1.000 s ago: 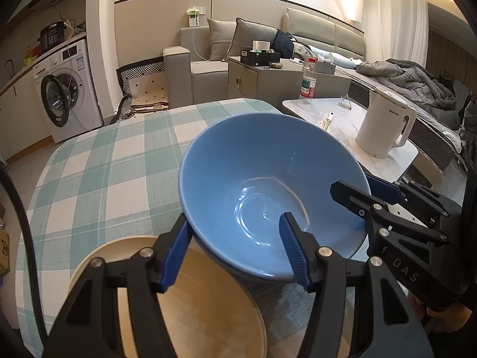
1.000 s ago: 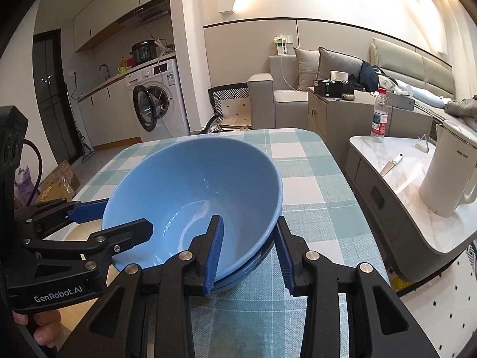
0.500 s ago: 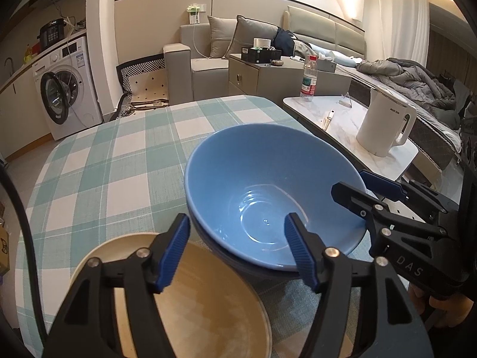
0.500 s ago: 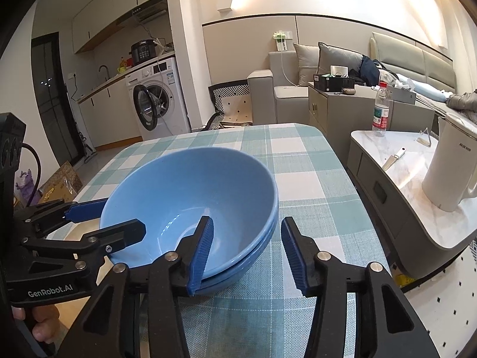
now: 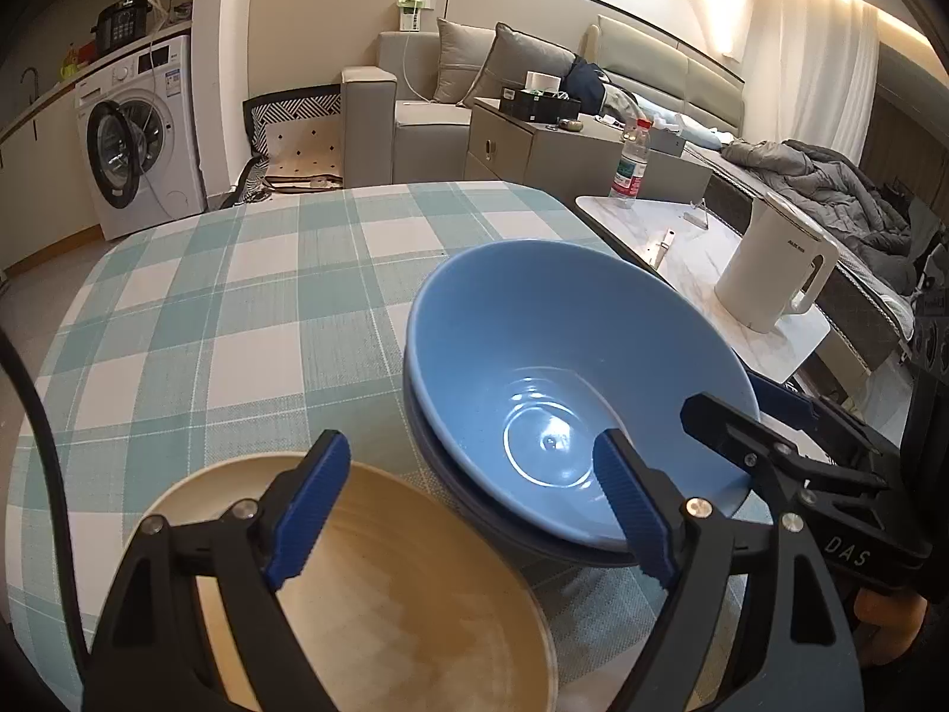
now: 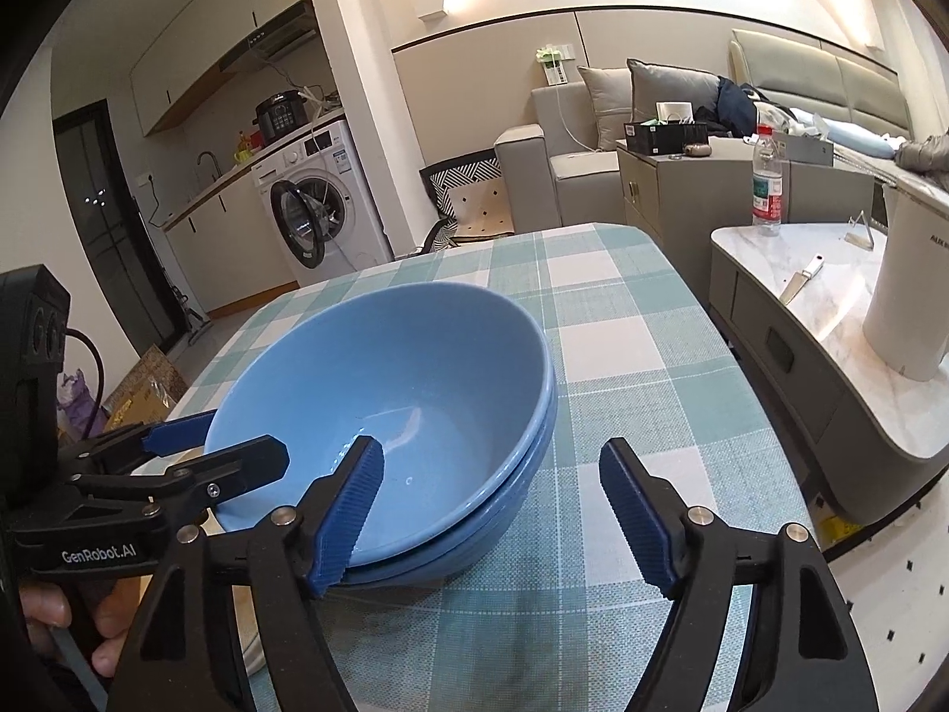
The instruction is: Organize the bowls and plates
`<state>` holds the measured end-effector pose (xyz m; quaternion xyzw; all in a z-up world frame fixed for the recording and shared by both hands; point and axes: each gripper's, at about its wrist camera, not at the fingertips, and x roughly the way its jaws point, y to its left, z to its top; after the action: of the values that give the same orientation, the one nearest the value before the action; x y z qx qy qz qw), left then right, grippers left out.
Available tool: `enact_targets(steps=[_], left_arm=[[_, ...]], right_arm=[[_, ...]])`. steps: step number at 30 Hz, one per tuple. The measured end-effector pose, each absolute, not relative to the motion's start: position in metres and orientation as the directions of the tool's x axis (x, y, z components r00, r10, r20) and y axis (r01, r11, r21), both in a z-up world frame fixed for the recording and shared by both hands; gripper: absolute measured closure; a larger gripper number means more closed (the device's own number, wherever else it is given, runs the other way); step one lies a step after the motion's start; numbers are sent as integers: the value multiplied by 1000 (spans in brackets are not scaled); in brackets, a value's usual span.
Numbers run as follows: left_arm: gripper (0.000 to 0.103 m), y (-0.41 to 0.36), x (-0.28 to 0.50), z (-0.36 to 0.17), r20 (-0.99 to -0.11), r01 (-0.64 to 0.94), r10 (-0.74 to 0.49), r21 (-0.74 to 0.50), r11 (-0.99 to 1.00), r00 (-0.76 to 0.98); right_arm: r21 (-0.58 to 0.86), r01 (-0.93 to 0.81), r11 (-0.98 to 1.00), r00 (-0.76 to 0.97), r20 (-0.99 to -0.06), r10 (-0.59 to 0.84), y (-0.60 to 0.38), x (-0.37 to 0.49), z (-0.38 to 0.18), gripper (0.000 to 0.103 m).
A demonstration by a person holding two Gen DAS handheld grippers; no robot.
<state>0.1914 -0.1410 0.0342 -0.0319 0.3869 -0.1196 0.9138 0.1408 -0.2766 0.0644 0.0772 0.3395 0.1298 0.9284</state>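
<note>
On the checked tablecloth (image 5: pixel 237 308), a tan plate (image 5: pixel 385 605) sits at seven o'clock of the stacked blue bowls (image 5: pixel 551 391). Left gripper (image 5: pixel 474 504) and right gripper (image 6: pixel 489 495) have just been opening; both stand spread, pinching nothing.

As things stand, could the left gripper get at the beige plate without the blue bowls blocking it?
Probably yes. The left gripper hangs open right over the beige plate, its jaws having just been opening with nothing gripped. The stacked blue bowls sit beside it, not across its path.
</note>
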Motion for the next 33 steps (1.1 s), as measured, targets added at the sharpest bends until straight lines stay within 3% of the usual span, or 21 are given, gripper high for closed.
enact_targets(steps=[11,13,17,22,33], left_arm=[[18,-136,203,24,-714,183,-273,-203,962,644],[18,-136,204,23,-713,189,-280,-207,960,643],[24,-138,205,22,-713,206,-296,-212,955,635],[44,-146,204,23,-714,244,-324,-216,945,621],[45,-152,200,27,-713,242,-294,-178,954,636]], right_arm=[[316,-199,928,710,-606,358,-281,147,54,25],[341,-207,917,703,-600,382,-281,150,51,29],[381,-225,897,689,-588,423,-280,153,49,40],[381,-232,895,688,-586,427,-277,152,50,42],[368,-232,900,697,-583,418,-277,147,52,42]])
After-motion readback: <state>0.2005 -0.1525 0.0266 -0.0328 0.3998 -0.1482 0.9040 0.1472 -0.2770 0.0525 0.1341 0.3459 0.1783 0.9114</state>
